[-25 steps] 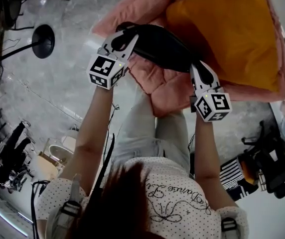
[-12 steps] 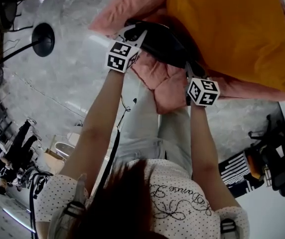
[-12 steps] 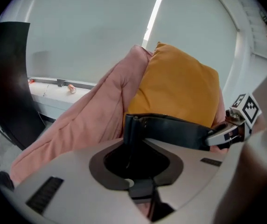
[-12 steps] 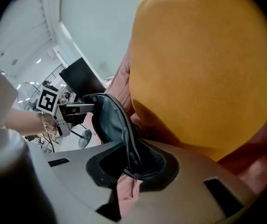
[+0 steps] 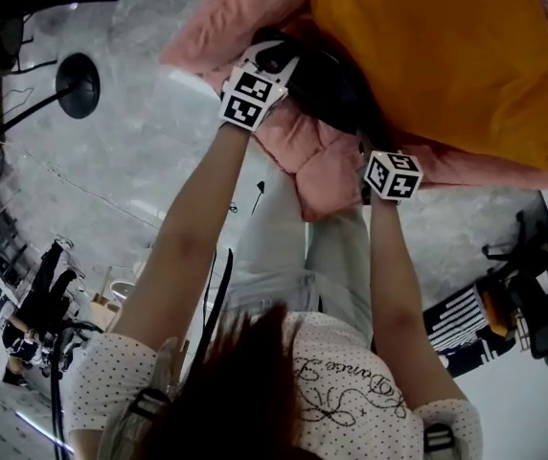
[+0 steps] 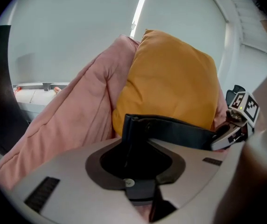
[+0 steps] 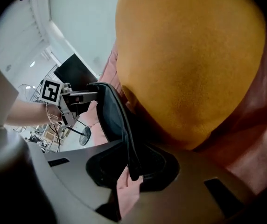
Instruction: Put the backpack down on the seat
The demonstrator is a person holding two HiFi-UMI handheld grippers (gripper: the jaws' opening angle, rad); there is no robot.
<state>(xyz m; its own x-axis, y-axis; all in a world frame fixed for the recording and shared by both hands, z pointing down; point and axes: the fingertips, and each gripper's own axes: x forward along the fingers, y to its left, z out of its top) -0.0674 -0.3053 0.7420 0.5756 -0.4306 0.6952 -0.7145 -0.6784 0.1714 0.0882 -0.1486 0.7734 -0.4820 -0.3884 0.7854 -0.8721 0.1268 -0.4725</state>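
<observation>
1. The black backpack (image 5: 330, 82) sits at the front of the pink padded seat (image 5: 320, 166), stretched between my two grippers, with its far side against the orange cushion (image 5: 446, 56).
2. I cannot tell whether its underside bears fully on the padding.
3. Left gripper (image 5: 279, 60): my jaws have just been opening. The upright black edge of the backpack stands between them, and in the left gripper view the jaws sit narrowly apart around it rather than clamped on it.
4. Right gripper (image 5: 365, 134): the jaws are closed to a narrow gap on the opposite end of the backpack. In the right gripper view a fold of the black fabric runs down into the jaw gap and is pinched there, with pink seat padding directly below.
5. Both grippers point downward and away from me, the left at the seat's left front corner, the right nearer the middle of its front edge.
6. The cushion leans on the pink backrest and fills most of the seat behind the backpack.
7. A black round stand base (image 5: 78, 70) rests on the grey marbled floor (image 5: 111, 171), well to the left of the seat
</observation>
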